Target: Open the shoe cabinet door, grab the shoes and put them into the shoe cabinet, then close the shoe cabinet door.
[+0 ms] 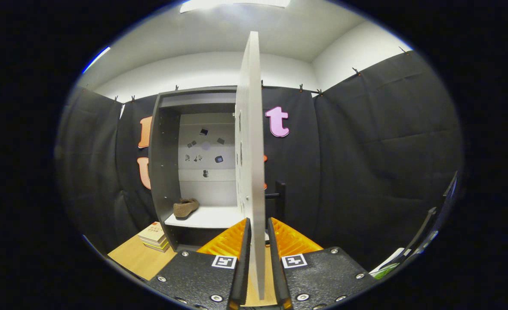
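1. The shoe cabinet door stands swung open, seen edge-on, its thin free edge running upright from between the fingers up toward the ceiling.
2. The gripper has its two fingers closed in on the lower part of that door edge, one on each face; they look clamped on the panel, with hardly any gap on either side.
3. Left of the door, the shoe cabinet is open: a dark frame around a pale back panel with a few small dark marks on it.
4. One brown shoe lies on the white shelf inside, close to the cabinet's left wall. The shelf to its right, up to the door, is bare, and the space above it is open up to the cabinet top.
5. A dark handle juts from the door's right face, just beyond the right finger.
6. Right of the door there is open room as far as the black cloth wall.
7. The cabinet stands on a light wooden tabletop. A small stack of books lies just beside the cabinet's lower left corner, near the tabletop's edge.
8. Above the cloth are white walls and a white ceiling with a bright light panel.
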`<state>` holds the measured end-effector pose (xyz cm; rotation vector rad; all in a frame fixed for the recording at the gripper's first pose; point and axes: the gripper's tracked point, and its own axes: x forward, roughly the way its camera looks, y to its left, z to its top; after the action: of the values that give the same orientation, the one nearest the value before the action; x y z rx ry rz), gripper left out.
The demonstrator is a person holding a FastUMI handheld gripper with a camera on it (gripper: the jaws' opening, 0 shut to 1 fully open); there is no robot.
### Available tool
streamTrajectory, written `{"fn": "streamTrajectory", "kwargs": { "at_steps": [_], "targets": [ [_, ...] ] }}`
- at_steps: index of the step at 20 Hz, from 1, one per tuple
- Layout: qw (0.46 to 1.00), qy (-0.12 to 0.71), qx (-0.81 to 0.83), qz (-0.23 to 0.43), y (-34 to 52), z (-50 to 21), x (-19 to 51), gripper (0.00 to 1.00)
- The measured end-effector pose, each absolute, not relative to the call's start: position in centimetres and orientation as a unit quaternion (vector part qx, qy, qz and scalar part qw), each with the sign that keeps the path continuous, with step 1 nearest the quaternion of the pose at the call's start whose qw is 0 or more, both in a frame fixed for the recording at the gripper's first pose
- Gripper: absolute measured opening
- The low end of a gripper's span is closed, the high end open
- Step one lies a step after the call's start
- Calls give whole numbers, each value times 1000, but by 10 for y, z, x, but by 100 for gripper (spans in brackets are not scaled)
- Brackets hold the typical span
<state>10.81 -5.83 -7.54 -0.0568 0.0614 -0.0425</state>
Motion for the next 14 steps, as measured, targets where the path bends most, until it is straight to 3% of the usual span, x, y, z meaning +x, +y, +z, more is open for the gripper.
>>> {"fn": "streamTrajectory", "kwargs": {
  "at_steps": [4,5,7,14],
  "targets": [
    [997,53,-44,-18,-15,-102,104,42],
    [997,65,-42,-11,-1,-113,104,52],
    [995,93,-45,-1,20,-140,106,63],
    [984,170,-22,39,73,-231,128,83]
  ]
}}
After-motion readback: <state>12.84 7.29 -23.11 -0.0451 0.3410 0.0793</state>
